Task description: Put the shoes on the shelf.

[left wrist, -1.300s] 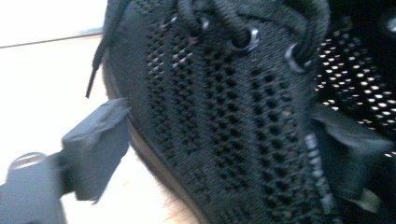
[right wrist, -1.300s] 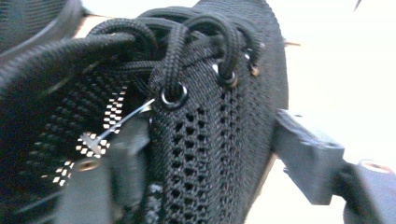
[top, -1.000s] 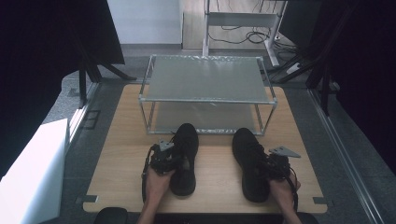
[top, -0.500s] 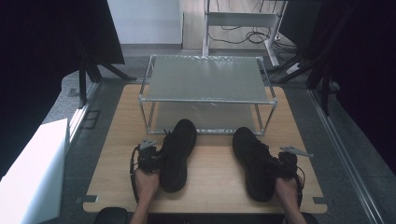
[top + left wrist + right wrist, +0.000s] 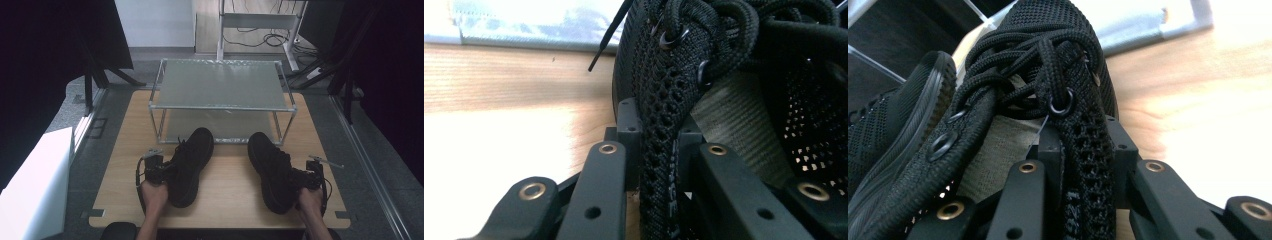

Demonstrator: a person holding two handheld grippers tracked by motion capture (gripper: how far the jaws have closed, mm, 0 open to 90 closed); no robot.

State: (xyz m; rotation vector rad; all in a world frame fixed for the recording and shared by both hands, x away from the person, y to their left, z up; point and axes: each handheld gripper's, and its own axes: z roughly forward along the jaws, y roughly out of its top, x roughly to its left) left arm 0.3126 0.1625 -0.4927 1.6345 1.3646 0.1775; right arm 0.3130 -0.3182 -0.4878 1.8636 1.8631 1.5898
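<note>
Two black lace-up shoes lie on the wooden table (image 5: 227, 202), toes toward a rack. My left gripper (image 5: 159, 170) sits at the left side of the left shoe (image 5: 189, 165). In the left gripper view its jaws have just been closing, and the left gripper (image 5: 658, 136) is now shut on the mesh side wall of that shoe (image 5: 724, 60). My right gripper (image 5: 311, 179) is at the right side of the right shoe (image 5: 271, 170). The right gripper (image 5: 1085, 145) is likewise shut on the eyelet-side wall of its shoe (image 5: 1048, 50). The left shoe's sole (image 5: 895, 130) shows beyond.
A two-tier metal rack (image 5: 220, 82) with mesh shelves stands at the table's far half, just past the shoe toes. A white box (image 5: 30, 190) sits off the table's left edge. Dark stands and cables surround the table.
Both hands have moved outward. The left shoe's heel has swung left, so the shoe now lies slanted. The left jaws have shut on its side wall.
</note>
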